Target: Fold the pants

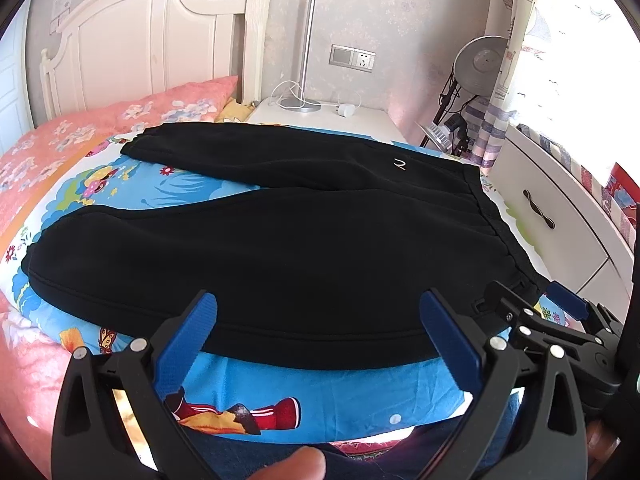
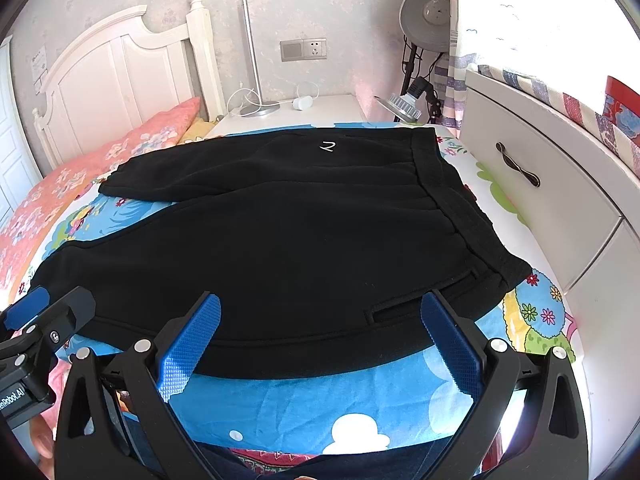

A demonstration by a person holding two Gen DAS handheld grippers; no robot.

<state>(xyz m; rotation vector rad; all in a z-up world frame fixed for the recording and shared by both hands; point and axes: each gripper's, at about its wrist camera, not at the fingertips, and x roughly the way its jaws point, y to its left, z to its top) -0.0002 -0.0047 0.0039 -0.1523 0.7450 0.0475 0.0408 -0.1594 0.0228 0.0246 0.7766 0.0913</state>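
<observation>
- Two grippers hang over the bed's near edge: the left gripper and the right gripper. Each has its two blue-padded jaws spread wide apart, with nothing between them and no contact with the cloth.
- In the left wrist view the right gripper shows only partly, at the right; a fingertip is cut off by the bottom edge.
- One pair of black pants lies flat on the cartoon-print bedsheet, just past the bed's near edge, waistband toward the bed's right edge, the two legs spreading toward the left.
- The fabric is very dark, so seams and folds are hard to make out; a small white logo and one pocket slit do show.
- One pink floral pillow lies at the far left corner, against the white headboard.
- Beyond the bed's far edge, one nightstand carries a slim silver lamp.
- A white drawer unit stands along the right edge.
</observation>
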